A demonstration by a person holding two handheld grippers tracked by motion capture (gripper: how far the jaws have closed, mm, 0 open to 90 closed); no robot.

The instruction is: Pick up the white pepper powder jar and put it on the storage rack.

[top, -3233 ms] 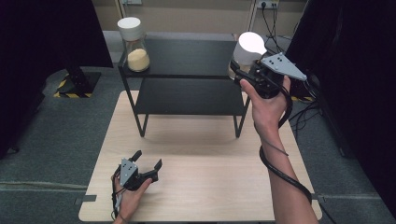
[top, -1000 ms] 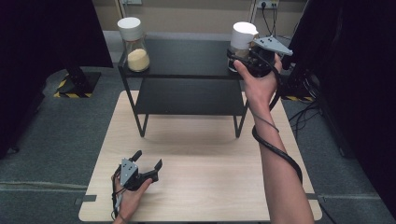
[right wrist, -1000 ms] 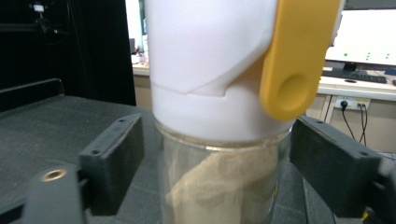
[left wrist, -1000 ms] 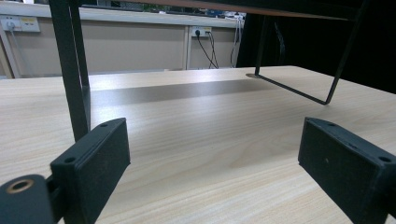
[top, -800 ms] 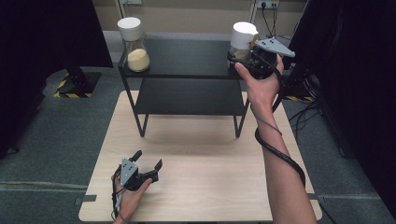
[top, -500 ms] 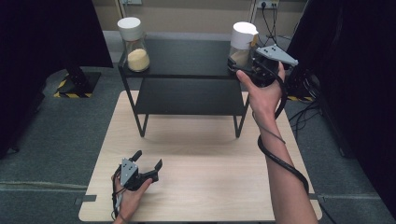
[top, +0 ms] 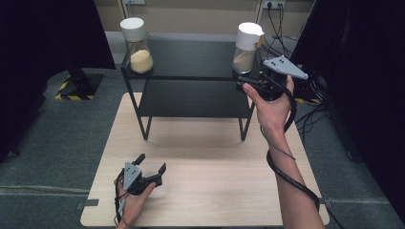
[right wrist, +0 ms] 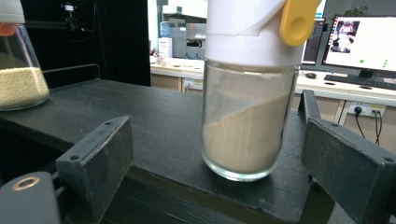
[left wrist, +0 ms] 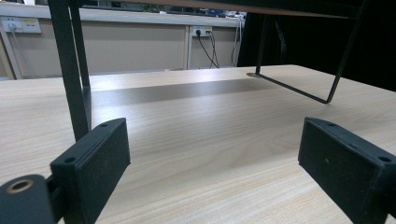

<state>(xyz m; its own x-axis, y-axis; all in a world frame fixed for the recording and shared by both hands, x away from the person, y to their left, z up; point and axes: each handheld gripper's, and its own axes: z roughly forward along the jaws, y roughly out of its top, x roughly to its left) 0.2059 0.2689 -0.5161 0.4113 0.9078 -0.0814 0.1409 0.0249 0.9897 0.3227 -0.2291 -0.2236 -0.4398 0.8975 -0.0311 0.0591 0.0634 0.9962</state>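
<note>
- Two glass jars stand on the black metal shelf's (top: 191, 57) top tier; the right one, a white-capped glass jar of beige powder with a yellow tab (right wrist: 247, 93), sits upright near the right front corner
- Right tongs (right wrist: 219, 168) have just been opening and now stand spread, pads clear of the glass, jar ahead between them
- Draw straight back and level so neither pad clips the jar
- Left tongs (top: 152, 164) rest spread and empty on the pale wooden desk (top: 215, 181); leave them parked
- Keep the trailing cable off the shelf edge
</note>
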